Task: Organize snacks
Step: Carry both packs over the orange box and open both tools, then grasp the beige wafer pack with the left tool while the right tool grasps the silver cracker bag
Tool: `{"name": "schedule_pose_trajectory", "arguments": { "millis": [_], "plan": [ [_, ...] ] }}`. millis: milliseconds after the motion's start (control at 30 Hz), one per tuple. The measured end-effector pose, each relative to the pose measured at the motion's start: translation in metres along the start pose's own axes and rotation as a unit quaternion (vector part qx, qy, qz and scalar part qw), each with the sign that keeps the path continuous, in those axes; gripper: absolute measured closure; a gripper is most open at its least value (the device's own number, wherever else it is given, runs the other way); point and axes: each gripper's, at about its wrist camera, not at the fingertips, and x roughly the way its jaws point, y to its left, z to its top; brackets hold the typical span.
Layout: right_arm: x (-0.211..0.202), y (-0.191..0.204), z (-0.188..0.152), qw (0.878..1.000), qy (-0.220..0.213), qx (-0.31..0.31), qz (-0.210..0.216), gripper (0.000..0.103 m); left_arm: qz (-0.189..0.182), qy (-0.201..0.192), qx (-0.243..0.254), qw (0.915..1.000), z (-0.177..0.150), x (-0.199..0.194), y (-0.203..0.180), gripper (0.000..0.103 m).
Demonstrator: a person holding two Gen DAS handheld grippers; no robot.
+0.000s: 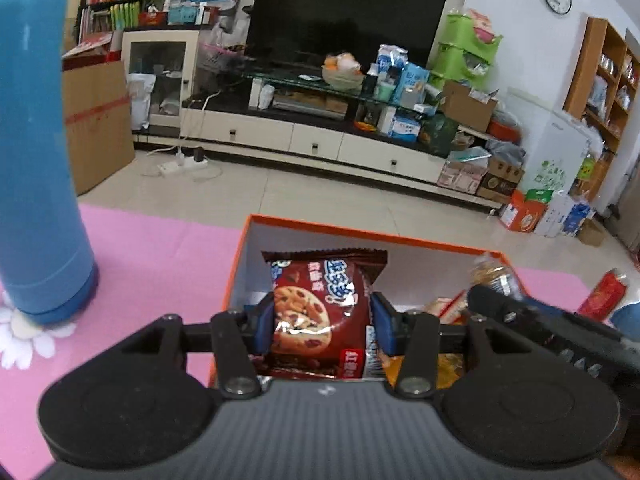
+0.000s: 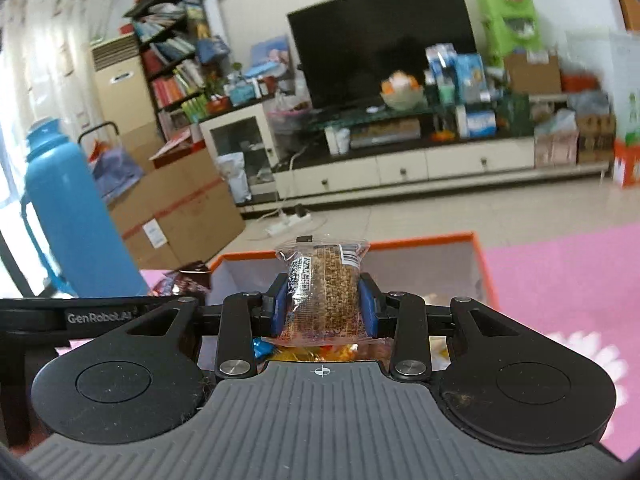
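Closest to the lens in both views is the grey ribbed gripper body, which eats up the whole bottom of each shot. On the left side, the left gripper [image 1: 322, 326] has its blue pads pinched onto a red cookie packet [image 1: 320, 312], held upright over the orange box [image 1: 360, 232]. Packet's lower edge runs down behind the gripper body, so can't see where it ends.

Right gripper [image 2: 323, 308] is clamped narrow on a clear-wrapped grain bar [image 2: 326, 292], also upright, above the same box [image 2: 476, 240]. Print on the wrapper is too small to read.

What's inside the box is mostly blocked. You get slivers of yellow, orange and blue wrappers under the grippers, nothing you could identify. From the left camera the other gripper pokes in at the right edge, blurry, with its bar just a smear.

Blue thermos [image 1: 36, 140] stands on the pink mat [image 1: 152, 264], top cut off in the left view. A red can [image 1: 602, 294] sits at the far right, partly hidden. Behind everything, the TV [image 1: 340, 12] and the cluttered stand are soft, especially from the right camera.
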Motion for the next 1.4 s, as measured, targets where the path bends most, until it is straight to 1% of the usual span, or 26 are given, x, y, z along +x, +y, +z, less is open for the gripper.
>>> {"name": "schedule_pose_trajectory", "arguments": {
  "millis": [100,133,167,200,300,333,367,400,467,533,600,667,700,800,867,900,933,967,1000,1033,1100,1200,1267,1300,1333,1400],
  "plan": [
    [0.026,0.006,-0.016,1.0,0.011,0.001,-0.003,0.087,0.01,0.005,0.009,0.9999,-0.004,0.012,-0.001,0.052],
    [0.033,0.007,-0.019,1.0,0.014,-0.001,-0.003,0.085,0.016,0.008,0.01,0.9998,-0.005,0.015,-0.001,0.05],
    [0.04,0.009,-0.022,1.0,0.021,-0.002,-0.005,0.081,0.023,0.007,0.011,0.9996,-0.006,0.015,0.001,0.046],
    [0.043,0.011,-0.025,1.0,0.021,-0.001,-0.009,0.078,0.031,0.002,0.013,0.9994,-0.005,0.013,0.002,0.04],
    [0.039,0.012,-0.021,1.0,0.006,0.007,-0.007,0.072,0.027,-0.026,0.001,0.9993,0.002,-0.007,0.01,0.035],
    [0.032,0.012,-0.016,1.0,-0.005,0.011,-0.003,0.069,0.02,-0.037,-0.006,0.9991,0.005,-0.016,0.012,0.035],
    [0.023,0.012,-0.012,1.0,-0.018,0.012,0.0,0.059,0.013,-0.048,-0.01,0.9987,0.007,-0.026,0.014,0.035],
    [0.013,0.013,-0.007,0.999,-0.031,0.01,-0.002,0.047,0.011,-0.056,-0.009,0.9983,0.008,-0.035,0.014,0.034],
    [-0.013,0.014,0.001,0.998,-0.054,-0.006,-0.013,0.034,0.013,-0.07,0.004,0.9974,0.007,-0.054,0.012,0.033],
    [-0.039,0.013,0.005,0.997,-0.072,-0.027,-0.026,0.03,0.019,-0.074,0.02,0.9969,-0.001,-0.069,0.009,0.032],
    [-0.062,0.011,0.003,0.995,-0.078,-0.049,-0.04,0.023,0.021,-0.063,0.044,0.9968,-0.017,-0.08,0.005,0.032],
    [-0.087,0.005,-0.006,0.992,-0.079,-0.069,-0.062,0.021,0.016,-0.038,0.071,0.9967,-0.035,-0.084,-0.002,0.032],
    [-0.097,0.0,-0.012,0.992,-0.072,-0.079,-0.072,0.021,0.009,-0.026,0.077,0.9967,-0.046,-0.086,-0.004,0.032],
    [-0.122,-0.023,-0.047,0.991,-0.023,-0.09,-0.098,0.021,-0.029,0.023,0.082,0.9959,-0.085,-0.084,-0.015,0.032],
    [-0.13,-0.045,-0.073,0.99,0.016,-0.067,-0.121,0.023,-0.057,0.073,0.083,0.9922,-0.108,-0.072,-0.03,0.032],
    [-0.131,-0.057,-0.084,0.99,0.041,-0.042,-0.126,0.028,-0.071,0.09,0.082,0.99,-0.115,-0.067,-0.038,0.032],
    [-0.129,-0.072,-0.092,0.991,0.069,-0.006,-0.115,0.032,-0.087,0.105,0.078,0.9876,-0.12,-0.062,-0.046,0.032],
    [-0.128,-0.083,-0.096,0.992,0.085,0.024,-0.095,0.039,-0.112,0.121,0.074,0.9836,-0.123,-0.056,-0.057,0.032],
    [-0.13,-0.092,-0.098,0.992,0.088,0.045,-0.077,0.04,-0.129,0.129,0.072,0.9806,-0.124,-0.052,-0.067,0.032],
    [-0.134,-0.099,-0.098,0.992,0.083,0.05,-0.078,0.039,-0.136,0.132,0.071,0.9793,-0.125,-0.048,-0.075,0.032],
    [-0.14,-0.109,-0.096,0.99,0.073,0.045,-0.109,0.039,-0.145,0.135,0.064,0.9781,-0.124,-0.037,-0.094,0.032],
    [-0.148,-0.129,-0.092,0.987,0.055,0.061,-0.138,0.036,-0.162,0.144,0.03,0.9757,-0.12,-0.018,-0.112,0.032],
    [-0.148,-0.144,-0.093,0.983,0.056,0.079,-0.154,0.034,-0.161,0.152,0.014,0.975,-0.12,-0.007,-0.124,0.032],
    [-0.147,-0.151,-0.093,0.982,0.06,0.086,-0.159,0.034,-0.157,0.154,0.015,0.9755,-0.12,-0.002,-0.129,0.032],
    [-0.146,-0.159,-0.093,0.98,0.065,0.093,-0.164,0.034,-0.147,0.153,0.019,0.9771,-0.12,0.001,-0.135,0.032],
    [-0.142,-0.167,-0.095,0.978,0.075,0.098,-0.168,0.029,-0.127,0.157,0.029,0.9789,-0.125,0.004,-0.14,0.032]
  ]
}}
